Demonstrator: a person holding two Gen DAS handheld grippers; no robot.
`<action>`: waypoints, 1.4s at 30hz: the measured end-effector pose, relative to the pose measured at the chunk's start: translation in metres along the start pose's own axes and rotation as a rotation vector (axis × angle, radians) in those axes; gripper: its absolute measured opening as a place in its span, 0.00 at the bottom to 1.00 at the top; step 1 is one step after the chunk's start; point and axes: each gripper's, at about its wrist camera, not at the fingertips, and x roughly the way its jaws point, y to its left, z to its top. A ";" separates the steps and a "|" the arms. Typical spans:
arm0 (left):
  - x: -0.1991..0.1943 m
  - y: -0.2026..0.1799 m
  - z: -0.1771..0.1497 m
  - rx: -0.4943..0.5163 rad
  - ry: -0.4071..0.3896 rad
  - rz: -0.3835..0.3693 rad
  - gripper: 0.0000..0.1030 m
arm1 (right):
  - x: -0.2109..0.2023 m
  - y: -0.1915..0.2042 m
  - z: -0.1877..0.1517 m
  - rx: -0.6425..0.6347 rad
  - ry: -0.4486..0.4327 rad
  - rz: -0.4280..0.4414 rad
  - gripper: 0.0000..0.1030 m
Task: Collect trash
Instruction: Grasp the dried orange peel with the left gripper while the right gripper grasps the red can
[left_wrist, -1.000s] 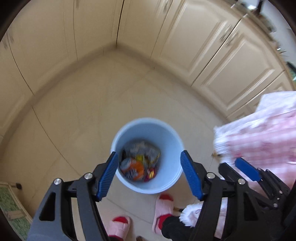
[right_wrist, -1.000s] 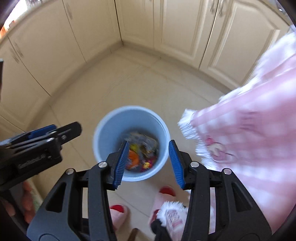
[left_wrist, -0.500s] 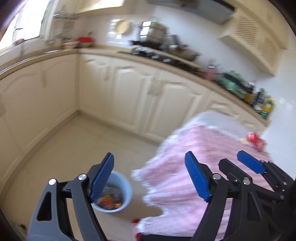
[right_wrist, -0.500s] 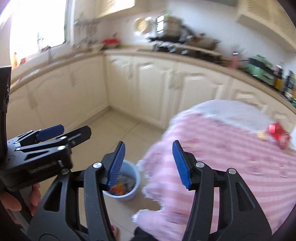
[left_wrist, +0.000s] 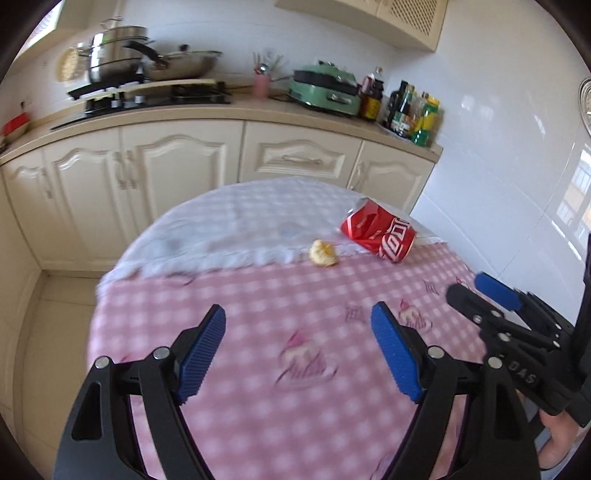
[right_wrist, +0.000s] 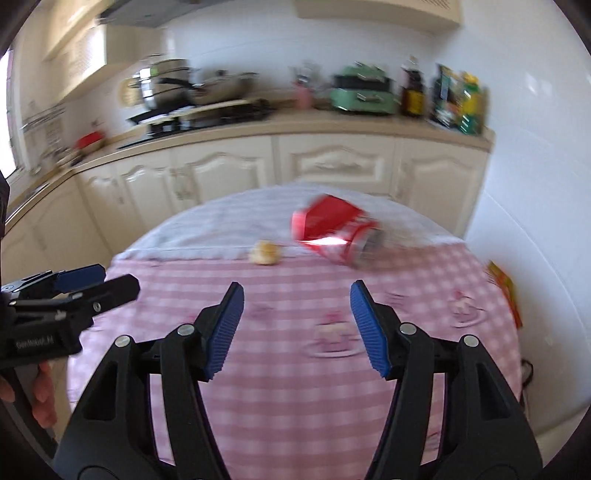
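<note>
A crushed red drinks can (left_wrist: 378, 230) (right_wrist: 334, 230) lies on its side at the far part of the round table. A small yellow-orange peel scrap (left_wrist: 324, 253) (right_wrist: 265, 252) sits just left of it. My left gripper (left_wrist: 298, 310) hovers open above the near half of the pink checked tablecloth (left_wrist: 258, 406), with nothing between its blue pads. My right gripper (right_wrist: 296, 288) is beside it on the right, its jaws opening and empty; the can is ahead of it, a little to the right. Each gripper shows at the edge of the other's view. The blue bin is out of sight.
A yellow-orange wrapper (right_wrist: 504, 291) lies at the table's right edge. Behind the table run cream cabinets (left_wrist: 177, 177) and a counter with a stove and pots (left_wrist: 122, 55), a green appliance (left_wrist: 325, 88) and bottles (left_wrist: 413, 107). A white tiled wall closes the right side.
Both grippers have swung up from above the blue bin on the floor to over the table, and both stand wider apart. The bin has left both views; the can and peel now show.
</note>
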 end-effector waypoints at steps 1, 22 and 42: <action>0.012 -0.006 0.006 0.013 0.010 0.001 0.77 | 0.005 -0.010 0.000 0.016 0.010 -0.004 0.60; 0.159 -0.036 0.050 0.165 0.216 0.071 0.44 | 0.114 -0.105 0.046 0.245 0.120 0.040 0.67; 0.102 -0.020 0.054 0.111 0.087 0.031 0.34 | 0.190 -0.091 0.075 0.197 0.347 0.382 0.58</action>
